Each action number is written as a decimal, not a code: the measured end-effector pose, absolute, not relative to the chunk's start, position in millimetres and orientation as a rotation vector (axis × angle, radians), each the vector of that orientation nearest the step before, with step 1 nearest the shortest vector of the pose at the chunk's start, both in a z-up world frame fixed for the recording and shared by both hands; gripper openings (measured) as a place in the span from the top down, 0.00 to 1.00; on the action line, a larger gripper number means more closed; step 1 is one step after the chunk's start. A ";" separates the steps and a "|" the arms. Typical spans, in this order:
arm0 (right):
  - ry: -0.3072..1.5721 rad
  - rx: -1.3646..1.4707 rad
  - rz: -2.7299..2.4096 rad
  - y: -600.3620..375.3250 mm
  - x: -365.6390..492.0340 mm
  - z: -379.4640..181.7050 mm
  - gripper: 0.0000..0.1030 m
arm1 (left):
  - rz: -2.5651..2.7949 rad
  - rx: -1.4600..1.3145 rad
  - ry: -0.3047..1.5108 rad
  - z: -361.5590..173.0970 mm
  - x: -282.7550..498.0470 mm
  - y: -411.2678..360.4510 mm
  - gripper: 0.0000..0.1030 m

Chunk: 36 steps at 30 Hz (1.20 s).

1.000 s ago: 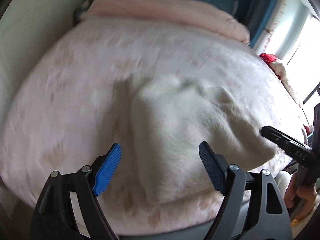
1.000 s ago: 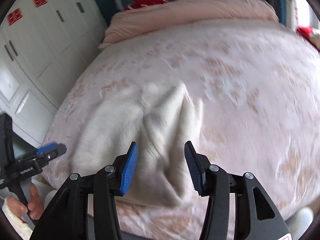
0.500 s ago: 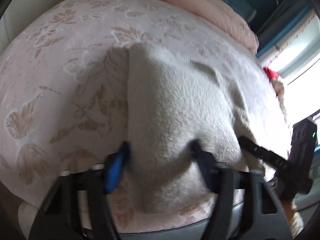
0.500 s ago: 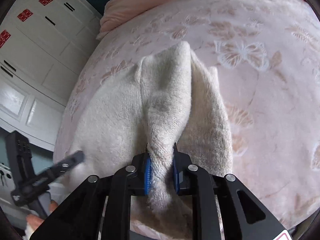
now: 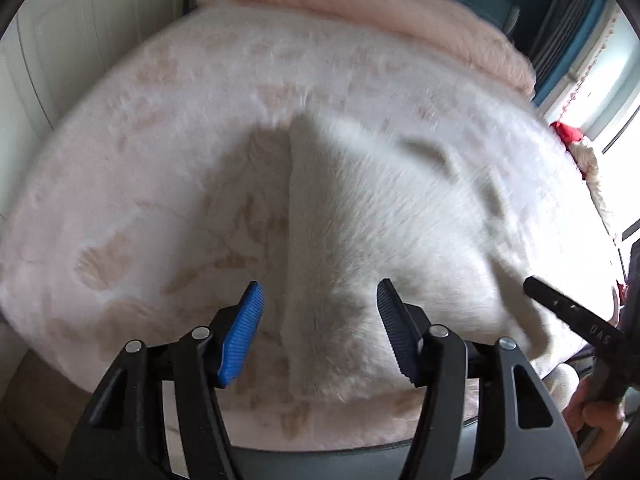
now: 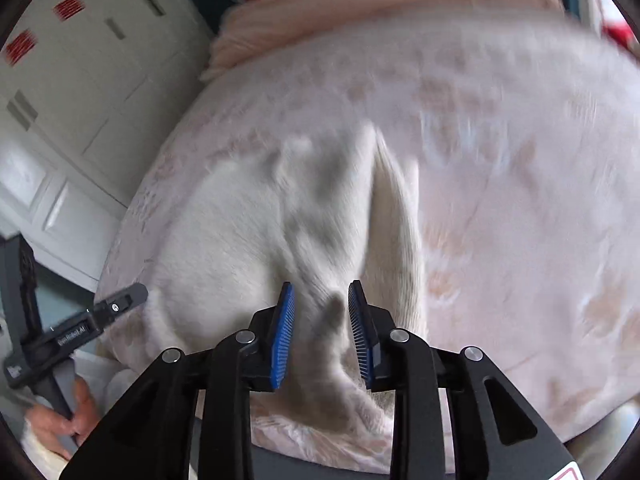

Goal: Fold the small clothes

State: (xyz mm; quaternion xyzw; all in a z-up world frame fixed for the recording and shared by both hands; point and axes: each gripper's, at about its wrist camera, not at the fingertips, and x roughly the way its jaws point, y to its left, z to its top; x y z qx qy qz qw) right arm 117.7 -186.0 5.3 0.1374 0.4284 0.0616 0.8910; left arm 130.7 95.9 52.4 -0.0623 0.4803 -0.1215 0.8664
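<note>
Pale pink bedding with a faint leaf and butterfly print covers the bed (image 5: 160, 184) that fills both wrist views, with a rolled pink blanket (image 5: 384, 12) lying across its far end, well ahead of both grippers. White panelled cupboard doors (image 6: 80, 92) stand off to the left of the right gripper, and a bright window (image 5: 616, 92) lies far to the right of the left gripper. On the bedding, directly ahead of both grippers, lies the cream knitted garment (image 5: 380, 216), bunched into soft ridges; both views are motion-blurred, so its exact outline is unclear. The left gripper (image 5: 320, 328) is spread wide, released, its blue-padded fingers (image 5: 242, 334) straddling the near left edge of the garment without visibly pinching it. The right gripper (image 6: 322, 330) is parted only narrowly, and a raised fold of the garment runs up between its pads; whether the pads actually press on the fold cannot be told through the blur. In the left wrist view the right gripper's black finger reaches in from the right over the garment's near corner, with the person's right hand (image 5: 596, 408) wrapped around its handle below. In the right wrist view the left hand (image 6: 60, 420) grips the other handle at lower left.
</note>
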 end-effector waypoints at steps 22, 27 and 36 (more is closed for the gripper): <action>1.014 0.184 0.101 -162.8 108.2 -20.5 0.98 | -0.172 0.053 1.093 15.9 110.1 61.6 0.30; 0.903 0.167 0.061 -159.5 78.5 14.1 0.93 | -0.199 0.071 1.032 45.6 84.7 56.8 0.30; 0.868 0.184 -0.048 -164.3 37.7 17.5 0.79 | -0.217 0.085 0.983 65.4 47.0 45.9 0.28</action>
